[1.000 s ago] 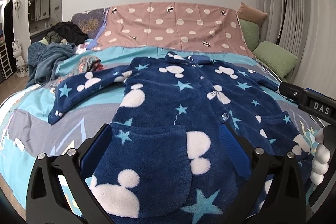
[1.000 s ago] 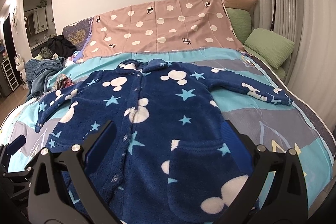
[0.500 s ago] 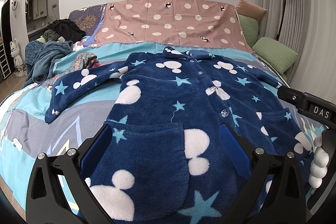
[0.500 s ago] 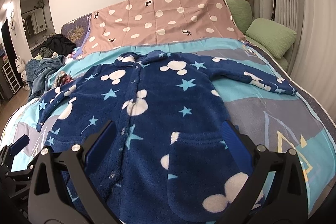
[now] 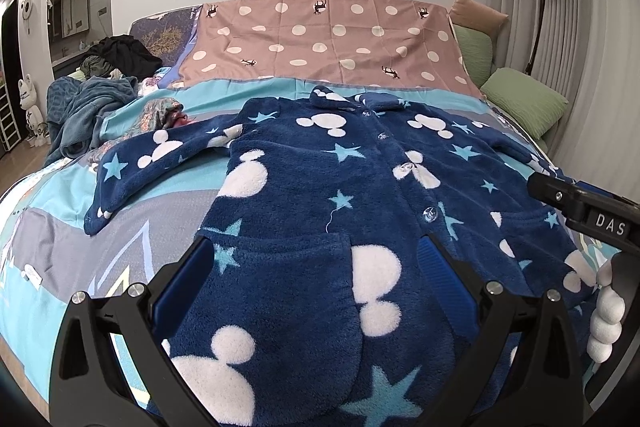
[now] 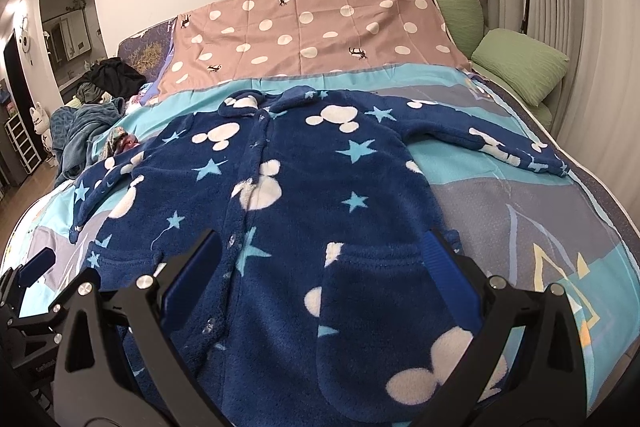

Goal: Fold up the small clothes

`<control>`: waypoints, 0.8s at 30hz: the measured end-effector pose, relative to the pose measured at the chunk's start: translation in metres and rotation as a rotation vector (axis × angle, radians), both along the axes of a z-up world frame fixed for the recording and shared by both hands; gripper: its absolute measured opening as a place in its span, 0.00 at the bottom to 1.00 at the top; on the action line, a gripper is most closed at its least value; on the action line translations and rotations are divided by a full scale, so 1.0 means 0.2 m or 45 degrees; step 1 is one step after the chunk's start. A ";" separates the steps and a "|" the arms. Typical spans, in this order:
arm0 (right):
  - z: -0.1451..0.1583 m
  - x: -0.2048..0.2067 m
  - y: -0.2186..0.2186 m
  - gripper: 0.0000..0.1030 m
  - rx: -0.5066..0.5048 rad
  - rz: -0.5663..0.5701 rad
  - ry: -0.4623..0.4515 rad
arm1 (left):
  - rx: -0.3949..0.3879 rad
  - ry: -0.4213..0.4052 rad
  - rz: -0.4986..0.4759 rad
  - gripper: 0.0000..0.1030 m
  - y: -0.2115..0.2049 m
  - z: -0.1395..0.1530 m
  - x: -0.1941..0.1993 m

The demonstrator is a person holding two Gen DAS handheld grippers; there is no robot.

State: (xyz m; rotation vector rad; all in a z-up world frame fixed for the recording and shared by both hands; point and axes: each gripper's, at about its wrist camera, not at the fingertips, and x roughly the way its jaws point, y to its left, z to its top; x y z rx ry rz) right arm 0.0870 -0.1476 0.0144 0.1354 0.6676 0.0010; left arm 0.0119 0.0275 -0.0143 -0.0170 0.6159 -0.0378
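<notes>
Left side: a pile of clothes [image 5: 100, 87] is lying at the far left of the bed [image 5: 60, 227], well apart from the work. The left sleeve [image 5: 160, 163] of the blue fleece robe [image 5: 320, 187] is lying spread outward. The left tool [image 5: 316, 279] is hovering released, jaws spread wide over the left pocket [image 5: 280, 291], gripping nothing.

Centre: the robe is lying flat, buttoned, front up, collar toward the dotted cover [image 5: 328, 35].

Right side: the right tool [image 6: 320, 279] is likewise standing released above the right pocket [image 6: 376, 307]; the right sleeve [image 6: 492, 147] is stretching out toward the green pillow [image 6: 520, 63].

Risk, as judged: the fleece is thick, so a pinch at the hem may be catching only the top layer or the pocket flap, leaving the back layer behind and skewing the fold. Uneven lifting between the two tools would be twisting the body.

Against the earlier frames: both tools are sitting slightly nearer and lower over the robe; the garment itself is lying unchanged, and both jaws are remaining spread.
</notes>
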 end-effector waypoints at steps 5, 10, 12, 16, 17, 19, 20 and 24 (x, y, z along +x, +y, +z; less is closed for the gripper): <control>-0.01 0.01 0.00 0.98 -0.001 0.006 0.010 | 0.005 0.005 0.008 0.99 0.01 -0.01 0.01; -0.01 0.02 0.00 0.98 -0.002 0.008 0.013 | 0.003 0.008 0.003 0.99 0.00 -0.01 0.04; -0.01 0.03 -0.02 0.98 -0.001 0.003 0.013 | 0.008 0.010 -0.001 0.99 -0.01 -0.01 0.05; -0.01 0.06 -0.04 0.98 -0.001 -0.010 0.011 | 0.023 0.003 -0.010 0.99 -0.03 0.00 0.07; 0.00 0.06 -0.05 0.98 -0.003 -0.010 0.011 | 0.027 0.001 -0.011 0.99 -0.03 0.00 0.07; 0.00 0.08 -0.05 0.98 -0.011 -0.008 0.012 | 0.030 0.001 -0.011 0.99 -0.03 0.00 0.08; 0.00 0.09 -0.05 0.98 -0.014 -0.006 0.014 | 0.030 0.004 -0.010 0.99 -0.03 0.00 0.09; 0.00 0.14 -0.05 0.98 -0.043 0.010 0.019 | 0.005 0.020 -0.014 0.99 -0.01 0.00 0.12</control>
